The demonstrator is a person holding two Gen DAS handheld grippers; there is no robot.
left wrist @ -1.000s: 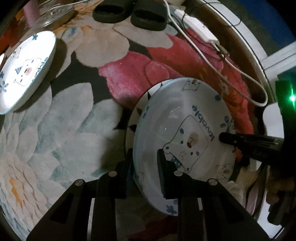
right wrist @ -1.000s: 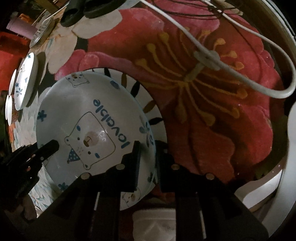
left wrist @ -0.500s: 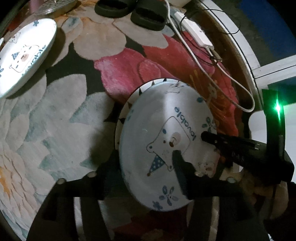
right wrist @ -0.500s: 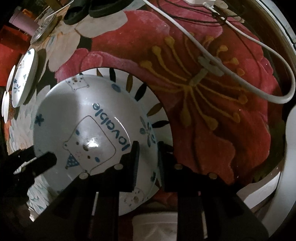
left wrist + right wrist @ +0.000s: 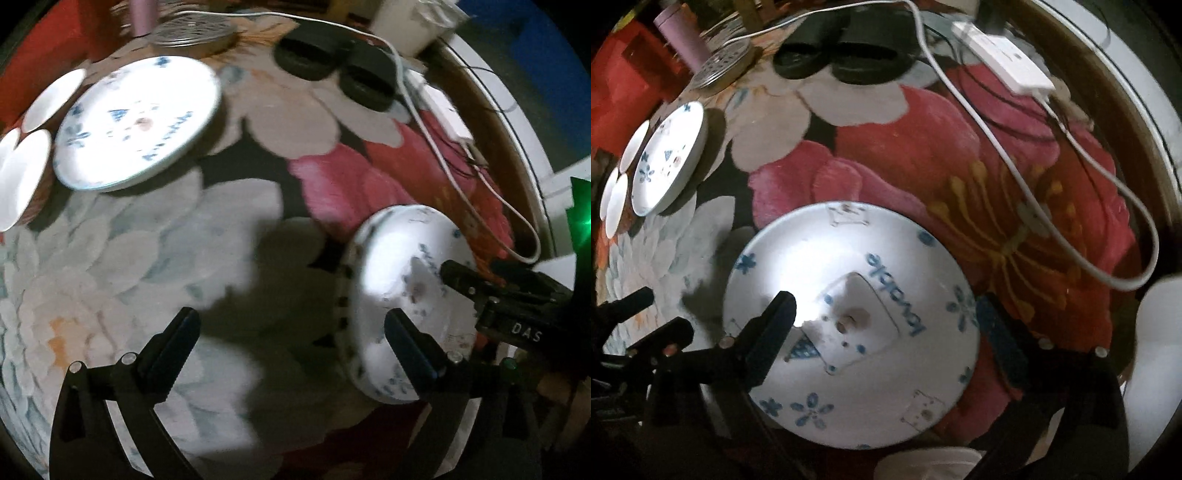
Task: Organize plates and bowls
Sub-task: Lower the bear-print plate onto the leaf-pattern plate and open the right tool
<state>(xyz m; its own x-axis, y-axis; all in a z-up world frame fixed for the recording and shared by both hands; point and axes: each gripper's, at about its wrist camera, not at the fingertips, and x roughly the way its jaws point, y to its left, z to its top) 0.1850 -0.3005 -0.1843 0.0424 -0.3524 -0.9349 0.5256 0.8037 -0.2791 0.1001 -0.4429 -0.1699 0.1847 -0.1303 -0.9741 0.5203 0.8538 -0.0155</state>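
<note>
A white plate with a blue bear print point(image 5: 871, 387) lies flat on top of a plate with a dark leaf-patterned rim point(image 5: 343, 295) on the flowered carpet. My right gripper point(image 5: 884, 310) hovers over it, jaws opening wide, pads clear of the plate. My left gripper point(image 5: 291, 332) is to the left of that stack point(image 5: 391, 280), jaws also opening, with only carpet between them. A second bear plate point(image 5: 136, 122) sits at the far left, with small white dishes point(image 5: 22, 177) beside it.
Black slippers point(image 5: 332, 66) lie at the far edge of the carpet. A white power strip point(image 5: 1001, 59) and its cable point(image 5: 1082, 254) run along the right. A metal lid point(image 5: 192, 33) and a pink cylinder point(image 5: 683, 37) stand at the back left.
Both grippers have let go of the bear plate and spread wide. The plate now lies on the stack. The left gripper has drawn off to the left, and both have pulled back a little.
</note>
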